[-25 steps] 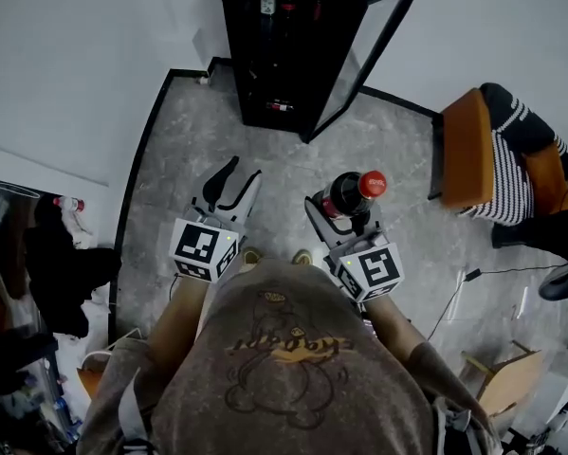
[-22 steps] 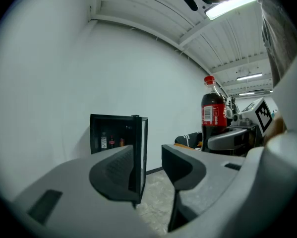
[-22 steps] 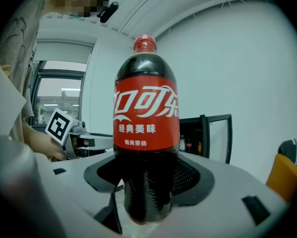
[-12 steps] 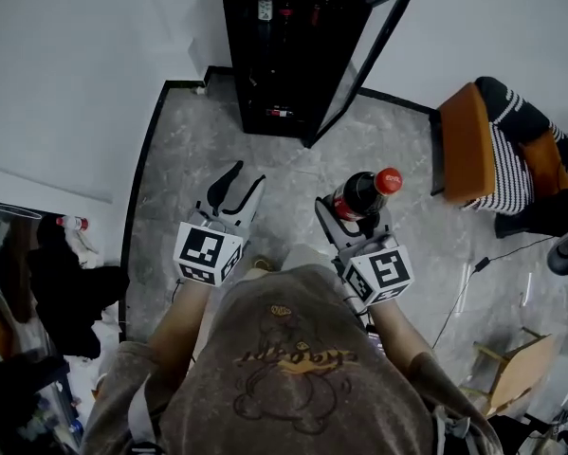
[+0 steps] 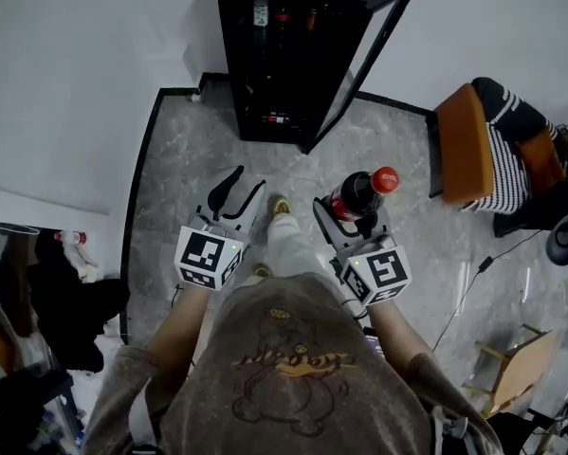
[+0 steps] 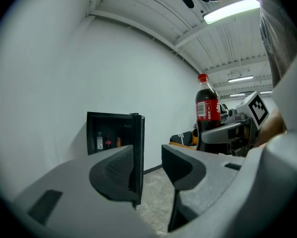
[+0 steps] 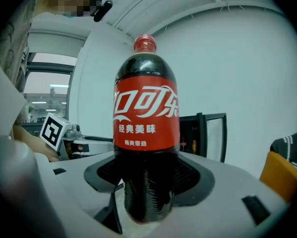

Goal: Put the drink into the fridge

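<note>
Looks steeply down over a person's shoulders onto a grey stone floor (image 5: 184, 173). At far left, a small red-capped bottle (image 5: 67, 237) near the white wall. Left of centre, the left gripper (image 5: 241, 186), held out in front of the body, jaws parted and released, gripping nothing; between them only floor and the edge of the fridge's door. Straight ahead, against the back wall, a black fridge (image 5: 279, 64) with its glass door (image 5: 367, 50) swung open toward the right, and a few bottles (image 5: 261, 9) standing on an upper shelf inside. Right of centre, the right gripper (image 5: 345, 214), clenched on the lower body of the drink (image 5: 357, 195), a dark cola bottle with a red label and a red cap. Rises straight up out of the two padded jaws, pinched on both sides. Not yet in the fridge; held in the air, well apart from it and facing its open front. At far right, an orange chair (image 5: 462, 145) with striped fabric (image 5: 511, 140) on it.
</note>
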Motion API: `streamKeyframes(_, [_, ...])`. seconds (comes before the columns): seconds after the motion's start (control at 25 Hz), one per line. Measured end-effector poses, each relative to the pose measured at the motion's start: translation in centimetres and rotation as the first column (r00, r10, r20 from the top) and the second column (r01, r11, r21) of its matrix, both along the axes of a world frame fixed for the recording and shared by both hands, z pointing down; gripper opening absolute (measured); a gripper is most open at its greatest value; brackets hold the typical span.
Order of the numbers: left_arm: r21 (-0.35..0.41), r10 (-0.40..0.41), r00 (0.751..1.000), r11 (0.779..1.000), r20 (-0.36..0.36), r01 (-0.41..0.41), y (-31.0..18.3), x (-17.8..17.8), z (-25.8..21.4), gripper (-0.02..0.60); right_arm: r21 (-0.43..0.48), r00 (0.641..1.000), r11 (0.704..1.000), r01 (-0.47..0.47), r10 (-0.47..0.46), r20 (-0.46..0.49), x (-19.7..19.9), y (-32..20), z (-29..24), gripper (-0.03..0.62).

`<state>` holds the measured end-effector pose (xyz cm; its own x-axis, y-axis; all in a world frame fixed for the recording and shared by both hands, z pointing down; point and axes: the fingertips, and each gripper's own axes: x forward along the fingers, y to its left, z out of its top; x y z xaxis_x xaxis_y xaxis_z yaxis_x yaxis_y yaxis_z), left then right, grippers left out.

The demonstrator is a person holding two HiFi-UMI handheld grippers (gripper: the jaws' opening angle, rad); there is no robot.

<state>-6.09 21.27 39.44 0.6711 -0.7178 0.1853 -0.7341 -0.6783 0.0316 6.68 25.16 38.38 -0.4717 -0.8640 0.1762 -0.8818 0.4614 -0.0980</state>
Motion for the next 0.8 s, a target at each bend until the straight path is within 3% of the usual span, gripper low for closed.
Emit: streamKeyframes(0.8, [-0.001,0.048,0.999,0.999,0.019,-0.048,-13.8,2.2,-0.5,0.181,-0.025,1.0,0.999,0.024,-0.023,0.016,0.0,-13.6,1.1,0.281])
